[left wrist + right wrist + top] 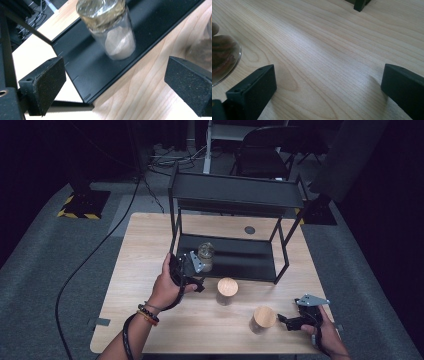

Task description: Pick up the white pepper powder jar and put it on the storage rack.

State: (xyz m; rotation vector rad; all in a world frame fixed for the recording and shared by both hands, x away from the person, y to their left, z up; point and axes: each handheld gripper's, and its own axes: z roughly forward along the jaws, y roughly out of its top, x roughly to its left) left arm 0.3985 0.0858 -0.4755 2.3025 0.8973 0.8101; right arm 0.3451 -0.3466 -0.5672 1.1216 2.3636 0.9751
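A glass jar (205,255) with pale powder at its bottom stands at the left front of a black rack's lower shelf (245,260). My left gripper (196,269) sits just in front of it, open. In the left gripper view the jar (112,32) stands beyond the jaws, apart from them, and the gripper (116,87) holds nothing. Two glass jars with wooden lids stand on the table, one (227,290) at the middle, one (263,319) nearer the front. My right gripper (286,320) is open just right of the front jar, whose glass base (222,62) appears left of the jaws.
The black two-tier rack (235,192) occupies the back half of the wooden table (135,270); its front legs stand on the tabletop. One rack foot (359,5) is seen ahead of the right gripper. Another jar's blurred glass (202,50) lies to the right of the left gripper.
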